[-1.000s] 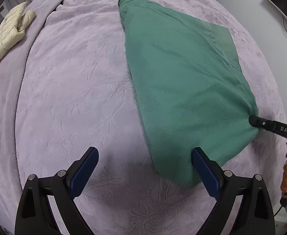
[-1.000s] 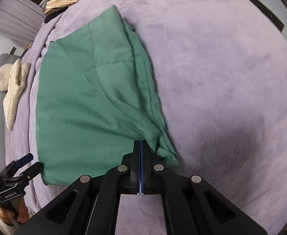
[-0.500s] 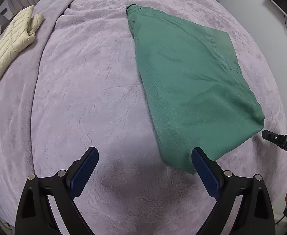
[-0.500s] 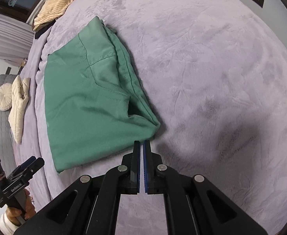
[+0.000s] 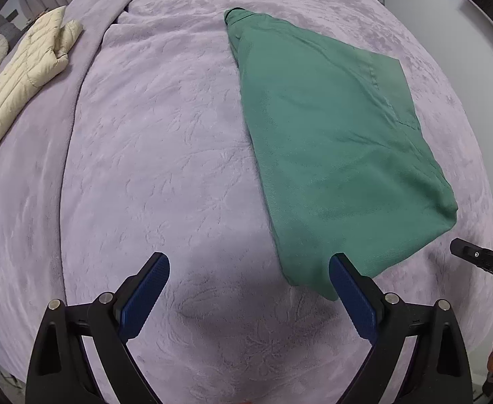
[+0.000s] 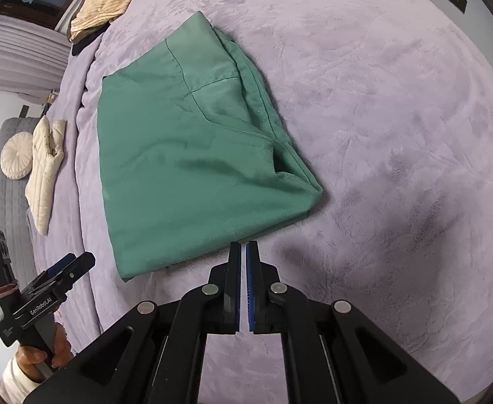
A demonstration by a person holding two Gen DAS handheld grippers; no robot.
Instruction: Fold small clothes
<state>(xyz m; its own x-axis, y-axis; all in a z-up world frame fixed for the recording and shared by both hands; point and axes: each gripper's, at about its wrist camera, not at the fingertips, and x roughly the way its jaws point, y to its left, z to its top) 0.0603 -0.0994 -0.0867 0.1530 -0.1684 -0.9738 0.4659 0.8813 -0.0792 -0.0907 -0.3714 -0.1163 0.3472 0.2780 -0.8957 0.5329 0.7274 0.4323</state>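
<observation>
One green folded garment [image 5: 334,155] lay on the lilac plush blanket [image 5: 165,155], its long axis running from the near edge toward the far side — narrowing to a point far away in the left wrist view. Both grippers hovered clear of it: the left gripper [image 5: 248,289] spread wide and empty, the right gripper [image 6: 243,269] all but closed on nothing. A cream quilted jacket [image 5: 21,77] lay far left.

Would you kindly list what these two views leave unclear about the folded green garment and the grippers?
- Folded green garment: under layers hidden by its top layer, both views.
- Right gripper: left wrist view, cut off by the frame edge.
- Left gripper: right wrist view, jaw gap unreadable edge-on.
</observation>
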